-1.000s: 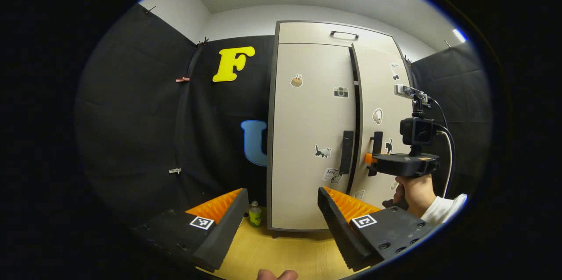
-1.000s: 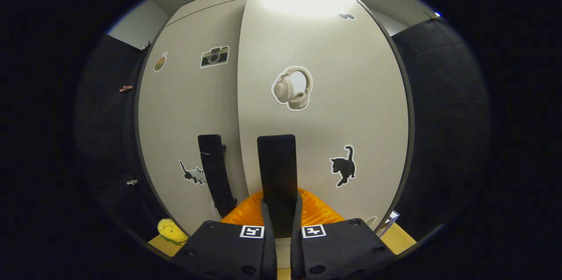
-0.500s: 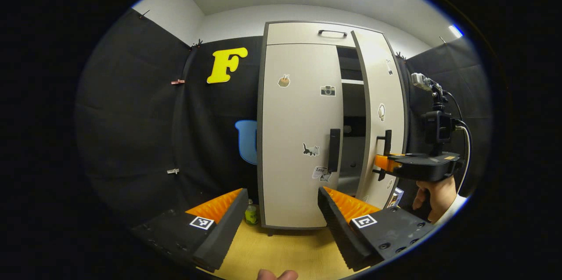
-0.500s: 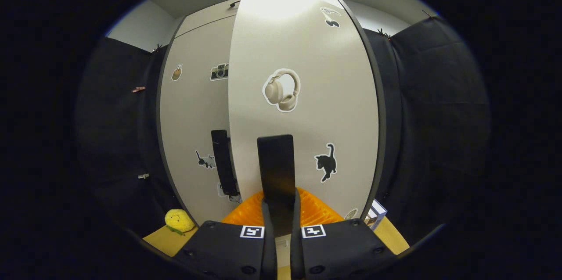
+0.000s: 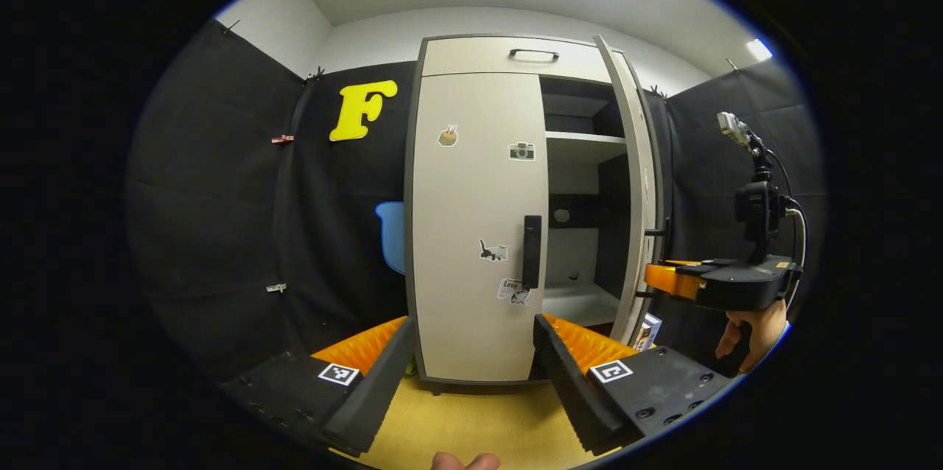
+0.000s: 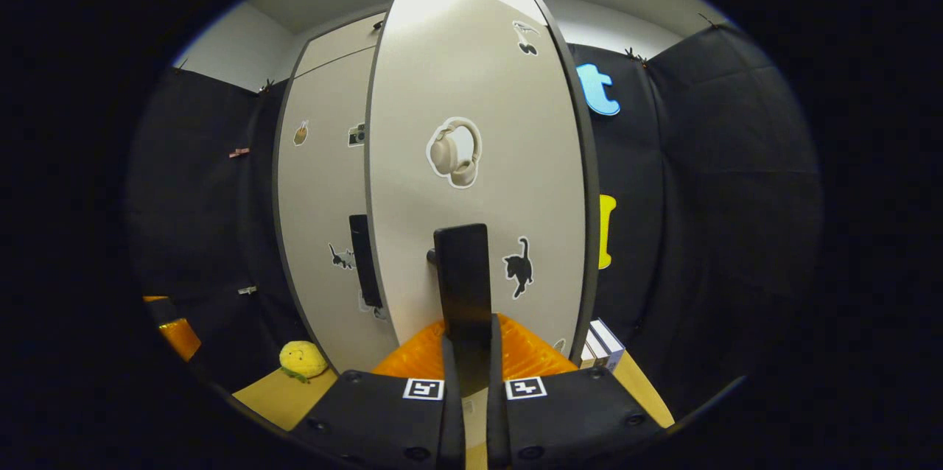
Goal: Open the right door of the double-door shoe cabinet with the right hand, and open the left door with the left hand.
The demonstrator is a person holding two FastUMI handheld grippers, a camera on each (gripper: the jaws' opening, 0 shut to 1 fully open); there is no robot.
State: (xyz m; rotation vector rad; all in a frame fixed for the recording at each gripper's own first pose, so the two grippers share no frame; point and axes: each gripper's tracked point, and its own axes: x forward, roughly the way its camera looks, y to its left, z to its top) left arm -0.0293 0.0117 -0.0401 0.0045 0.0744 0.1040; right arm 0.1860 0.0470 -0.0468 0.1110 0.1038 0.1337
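Right gripper view: the right door [image 6: 479,160] of the shoe cabinet [image 5: 471,57] is seen swung well out from the cabinet front, and its dark vertical handle [image 6: 463,278] is clamped between the two fingers of the right gripper [image 6: 465,374], which are drawn in tight on it. The grip is taken low on the handle, judged so that the pull runs square to the hinge edge on the cabinet's right side. In the left gripper view the same door [image 5: 635,183] is presented almost edge-on at the cabinet's right edge, and bare shelves [image 5: 582,138] are exposed behind it; the right gripper [image 5: 667,280] is seen beside that door, carried by a hand [image 5: 751,326].

The left door [image 5: 475,219] is found closed, flush with the cabinet front, and its handle [image 5: 531,251] is untouched along the door's inner edge. The left gripper [image 5: 471,359] is held well apart from it with its fingers spread wide and nothing between them, judged to be waiting in readiness for that handle.

A yellow plush toy [image 6: 302,361] is noted on the floor by the cabinet's lower left corner, and small boxes [image 6: 604,343] by its lower right corner. The right-door step is judged nearly done; the left-door step is not yet begun.
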